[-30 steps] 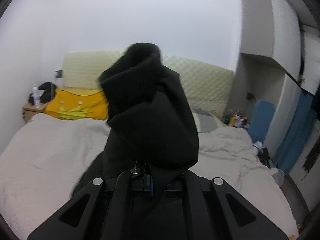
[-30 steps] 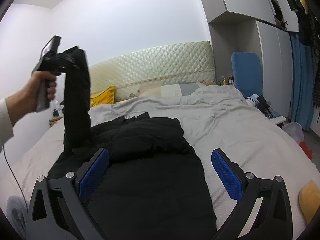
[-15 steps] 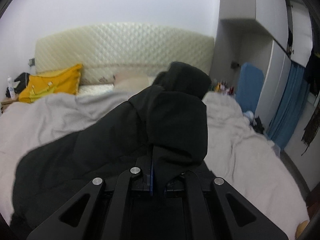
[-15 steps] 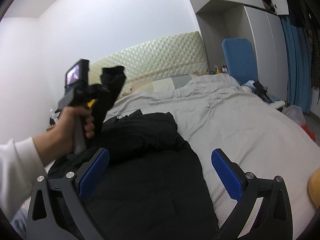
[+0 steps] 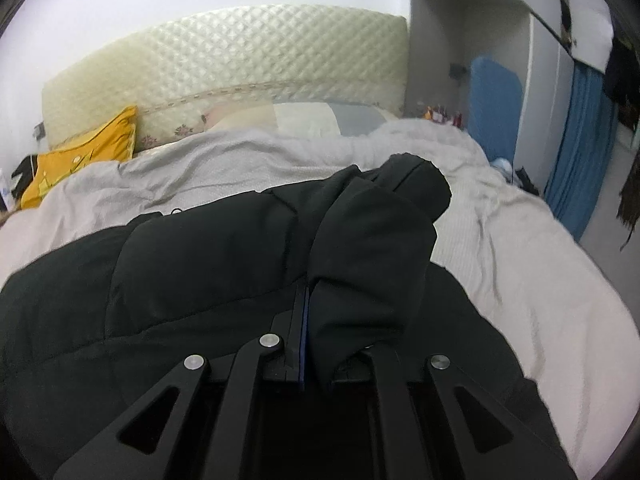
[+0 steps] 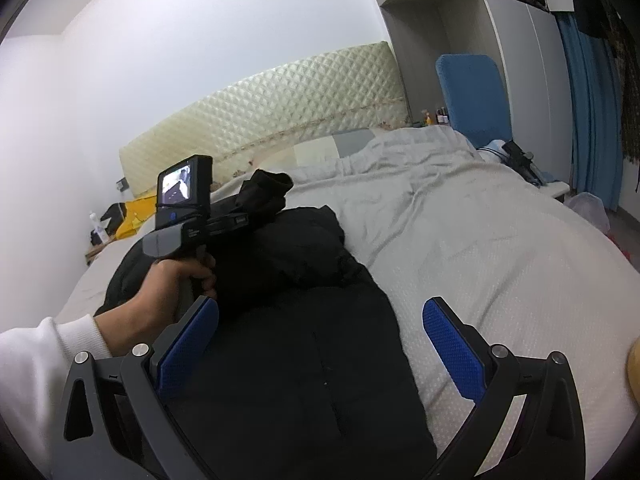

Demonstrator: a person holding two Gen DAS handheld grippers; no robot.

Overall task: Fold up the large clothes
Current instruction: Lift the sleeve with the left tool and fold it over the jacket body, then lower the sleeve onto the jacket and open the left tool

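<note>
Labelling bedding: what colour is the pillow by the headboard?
Yellow pillow, with a faint print; clearest in the left wrist view.

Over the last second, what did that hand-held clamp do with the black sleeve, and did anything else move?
The left gripper, shut on the black jacket's sleeve, swung it from high in the air down and across over the jacket body. Nothing was let go. The right gripper stayed open and empty above the jacket; the bed and yellow pillow did not move.

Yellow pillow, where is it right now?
The yellow pillow leans against the quilted headboard at the bed's far left corner, beyond the black jacket.
</note>
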